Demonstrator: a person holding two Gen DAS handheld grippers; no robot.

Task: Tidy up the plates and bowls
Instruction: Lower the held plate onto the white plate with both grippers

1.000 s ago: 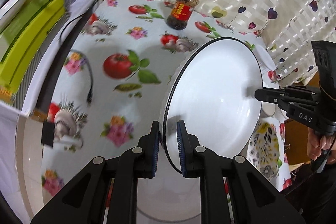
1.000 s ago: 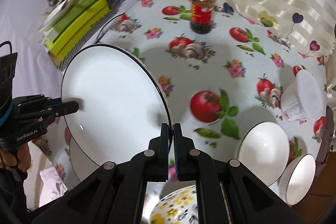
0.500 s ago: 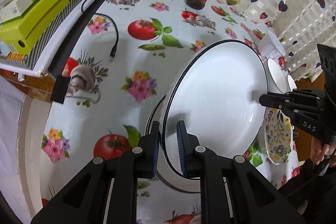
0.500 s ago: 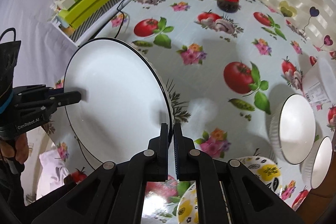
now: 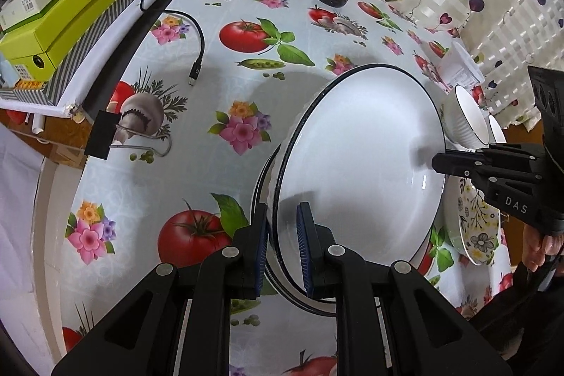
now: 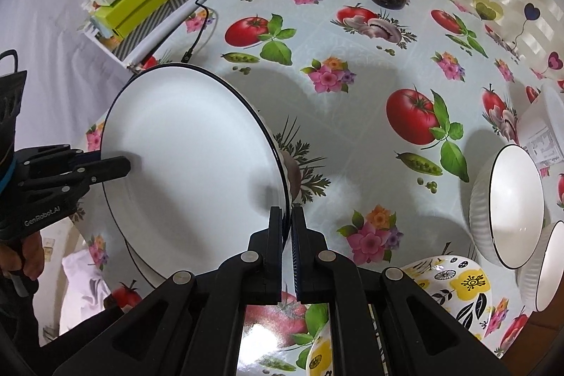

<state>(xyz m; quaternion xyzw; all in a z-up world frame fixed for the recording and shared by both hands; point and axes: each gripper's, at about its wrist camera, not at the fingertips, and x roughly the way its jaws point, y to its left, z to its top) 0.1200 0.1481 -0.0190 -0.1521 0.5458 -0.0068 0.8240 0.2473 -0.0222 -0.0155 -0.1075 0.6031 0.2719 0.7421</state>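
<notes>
Reading "DAS": right tongs (image 5: pixel 439 162) gripping plate (image 5: pixel 359 161)

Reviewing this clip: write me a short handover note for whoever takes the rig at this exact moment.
Left gripper: shut on the near rim of the white plate.
Right gripper: shut on the opposite rim of that plate.
The plate is held tilted just above a second black-rimmed plate lying on the table.
Two white bowls and a flowered plate sit to the right, unsorted.
Done: plate lifted over its match.
Left: probably set it down on that plate, release, then gather the bowls.
</notes>
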